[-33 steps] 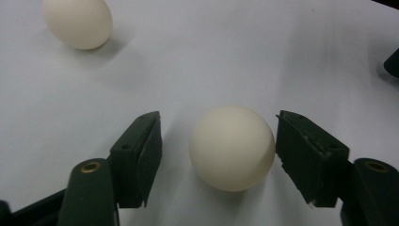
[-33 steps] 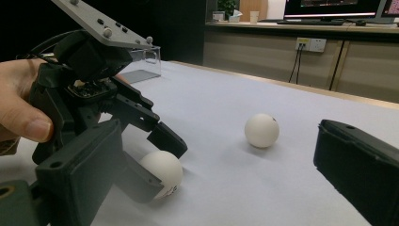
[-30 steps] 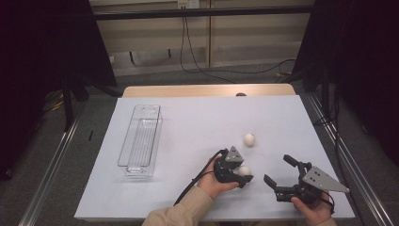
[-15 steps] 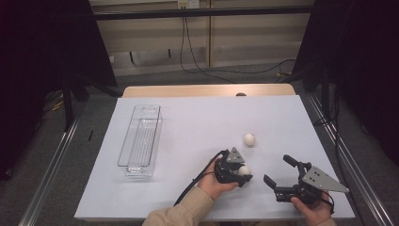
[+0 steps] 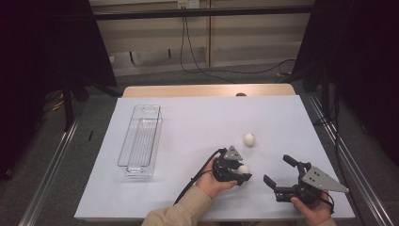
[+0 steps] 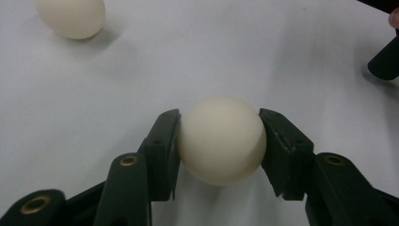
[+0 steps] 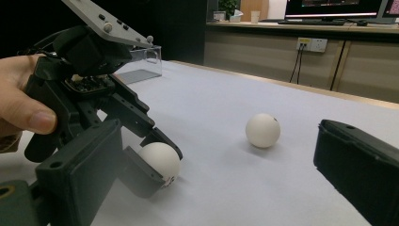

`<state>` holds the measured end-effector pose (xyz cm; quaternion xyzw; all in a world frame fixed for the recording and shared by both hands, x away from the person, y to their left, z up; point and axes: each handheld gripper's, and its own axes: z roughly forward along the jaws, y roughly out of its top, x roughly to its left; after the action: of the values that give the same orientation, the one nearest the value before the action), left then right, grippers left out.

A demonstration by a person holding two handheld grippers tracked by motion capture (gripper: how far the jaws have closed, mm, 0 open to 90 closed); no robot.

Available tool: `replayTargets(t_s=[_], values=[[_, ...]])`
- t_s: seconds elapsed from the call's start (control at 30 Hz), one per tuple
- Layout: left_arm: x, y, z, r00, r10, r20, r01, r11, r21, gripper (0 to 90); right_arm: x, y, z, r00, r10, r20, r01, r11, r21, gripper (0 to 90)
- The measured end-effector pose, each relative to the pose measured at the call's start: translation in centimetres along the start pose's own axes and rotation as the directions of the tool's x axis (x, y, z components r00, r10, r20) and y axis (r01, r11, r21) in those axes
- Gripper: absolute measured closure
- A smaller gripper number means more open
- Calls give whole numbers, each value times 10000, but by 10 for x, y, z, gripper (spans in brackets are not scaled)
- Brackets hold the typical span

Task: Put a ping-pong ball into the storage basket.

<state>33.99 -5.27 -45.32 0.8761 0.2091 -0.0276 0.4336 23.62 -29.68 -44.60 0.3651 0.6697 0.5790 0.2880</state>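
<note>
White paper covers the table (image 5: 188, 127), with dark floor and a cable-strung wall beyond it. On the near part of that sheet the left gripper (image 6: 220, 141) has just been closing and now clenches a small, smooth, cream-white ball (image 6: 221, 140); in the left gripper view both black pads press on the ball's sides, and the ball looks to be resting on the paper. From above, the same grip sits right at the person's left hand (image 5: 214, 181).

What the coming move likely turns on is the direction from this held ball to the clear, ribbed, long plastic tray (image 5: 139, 141). That tray lies well apart, toward the table's left side and slightly farther from the person, with its long axis running away from them. The left gripper is plainly the nearer one to it, so a lift and a carry leftward across bare paper seems the natural route.

A second cream-white ball (image 5: 249, 139) rests free on the sheet just beyond the held one, between the two grippers' reach. The right gripper (image 5: 278, 171) stands released, jaws wide apart and holding nothing, near the table's right front edge.
</note>
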Motion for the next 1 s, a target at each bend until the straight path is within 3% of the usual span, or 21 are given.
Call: replayTargets(t_s=[1.0], values=[[9,2,-24,9993,-318,-169,317,9994,-99,510,2,1,3,9999,56,-114,-55,9999,96,12]])
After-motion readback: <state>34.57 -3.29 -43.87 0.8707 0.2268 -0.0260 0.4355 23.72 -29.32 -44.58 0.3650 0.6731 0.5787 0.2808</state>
